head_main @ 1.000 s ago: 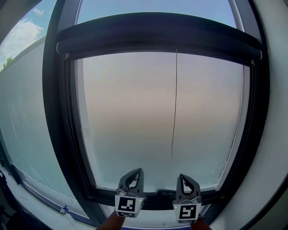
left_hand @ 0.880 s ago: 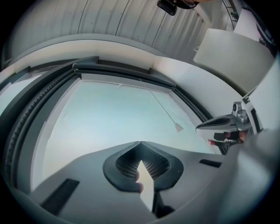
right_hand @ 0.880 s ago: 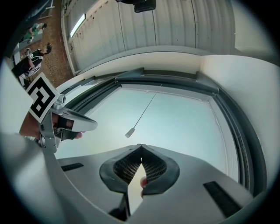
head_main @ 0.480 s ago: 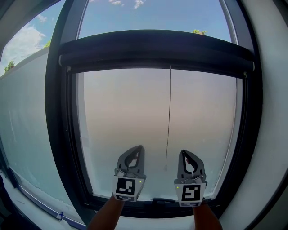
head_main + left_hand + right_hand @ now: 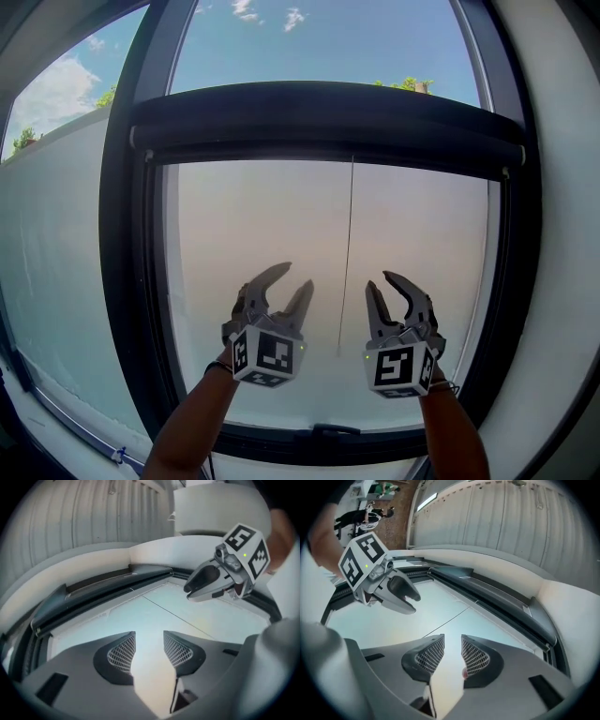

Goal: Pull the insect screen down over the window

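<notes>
Both grippers have risen from the bottom edge to lower centre, and their jaws have just been opening: left gripper [image 5: 295,277] moderately apart, right gripper [image 5: 381,281] narrower, nothing between either. The insect screen [image 5: 328,150] seems rolled up inside the dark cassette [image 5: 328,108] across the upper frame; its thin cord [image 5: 349,253] hangs between the grippers, its tip hard to make out

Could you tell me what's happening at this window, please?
A person holds the left tool and the right tool up in front of the window. Both have just been opening their jaws, and nothing is between them. A thin cord hangs between the two tools from the dark bar high across the window; neither tool touches it.
</notes>
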A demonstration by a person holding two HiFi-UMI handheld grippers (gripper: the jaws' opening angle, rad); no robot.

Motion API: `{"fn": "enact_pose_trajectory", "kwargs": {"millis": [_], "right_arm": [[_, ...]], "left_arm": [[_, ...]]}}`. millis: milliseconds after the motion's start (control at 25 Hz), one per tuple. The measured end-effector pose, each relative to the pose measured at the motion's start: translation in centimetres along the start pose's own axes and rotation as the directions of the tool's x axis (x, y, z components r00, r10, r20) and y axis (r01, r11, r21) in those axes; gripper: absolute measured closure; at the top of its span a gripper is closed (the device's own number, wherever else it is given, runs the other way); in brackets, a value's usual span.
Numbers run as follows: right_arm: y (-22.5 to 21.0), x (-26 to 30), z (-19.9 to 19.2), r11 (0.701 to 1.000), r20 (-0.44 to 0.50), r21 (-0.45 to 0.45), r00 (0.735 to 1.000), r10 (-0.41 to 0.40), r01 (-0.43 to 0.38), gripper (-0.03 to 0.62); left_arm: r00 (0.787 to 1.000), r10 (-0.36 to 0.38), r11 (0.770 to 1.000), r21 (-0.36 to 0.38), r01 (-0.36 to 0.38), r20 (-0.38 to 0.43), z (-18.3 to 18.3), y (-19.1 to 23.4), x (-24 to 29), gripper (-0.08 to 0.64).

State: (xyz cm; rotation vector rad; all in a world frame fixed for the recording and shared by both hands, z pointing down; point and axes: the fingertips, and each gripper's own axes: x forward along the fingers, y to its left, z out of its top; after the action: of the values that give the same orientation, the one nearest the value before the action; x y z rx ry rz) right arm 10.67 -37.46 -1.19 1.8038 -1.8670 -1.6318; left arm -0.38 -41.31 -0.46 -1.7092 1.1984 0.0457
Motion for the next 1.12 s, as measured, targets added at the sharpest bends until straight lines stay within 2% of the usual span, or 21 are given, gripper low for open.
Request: {"fn": "enact_pose_trajectory", "kwargs": {"millis": [80,160,320,440,640,720,840,920,1120], "right_arm": [[-0.5,1.1,0.1,0.997,-0.004,-0.082,1.000,0.014,-0.015,0.481],[-0.9,2.3,0.1,0.984,-0.014,-0.177,0.999,0.030,-0.032,0.444],[-2.0,4.7,0.3,0.929,-0.042,-0.364,0.998,0.055,-0.066,0.326],[-2.9,6.3,0.6,0.885,-0.064,-0.458,0.996,0.058,-0.081,0.291],[-4.5,9.0,2.0,0.834,-0.103,-0.541,0.993,0.064,-0.110,0.264],[-5.6,10.0,2.6,0.829,-0.121,-0.548,0.991,0.058,-0.115,0.261],[-7.6,11.3,3.2,0.840,-0.154,-0.529,0.987,0.044,-0.119,0.261],[-9.0,12.3,3.6,0.821,-0.170,-0.560,0.985,0.014,-0.108,0.261],[-11.8,13.3,4.3,0.810,-0.210,-0.577,0.977,-0.025,-0.103,0.261]], "left_arm": [[0.999,0.036,0.991,0.126,-0.034,-0.009,0.9,1.3,0.4,0.369],[0.998,0.065,0.967,0.247,-0.057,-0.023,1.6,2.8,0.9,0.355],[0.990,0.054,0.893,0.450,0.009,-0.127,1.7,5.4,2.9,0.236],[0.974,0.085,0.837,0.546,0.045,-0.211,1.8,7.7,4.5,0.179],[0.954,0.155,0.793,0.608,0.035,-0.258,3.1,11.2,6.4,0.163],[0.941,0.176,0.776,0.629,0.047,-0.287,3.2,12.3,6.8,0.163],[0.926,0.206,0.746,0.664,0.060,-0.316,3.2,13.6,7.6,0.164],[0.917,0.228,0.728,0.683,0.063,-0.327,3.1,14.6,8.2,0.164],[0.895,0.254,0.733,0.676,0.068,-0.366,3.0,16.4,8.9,0.164]]}}
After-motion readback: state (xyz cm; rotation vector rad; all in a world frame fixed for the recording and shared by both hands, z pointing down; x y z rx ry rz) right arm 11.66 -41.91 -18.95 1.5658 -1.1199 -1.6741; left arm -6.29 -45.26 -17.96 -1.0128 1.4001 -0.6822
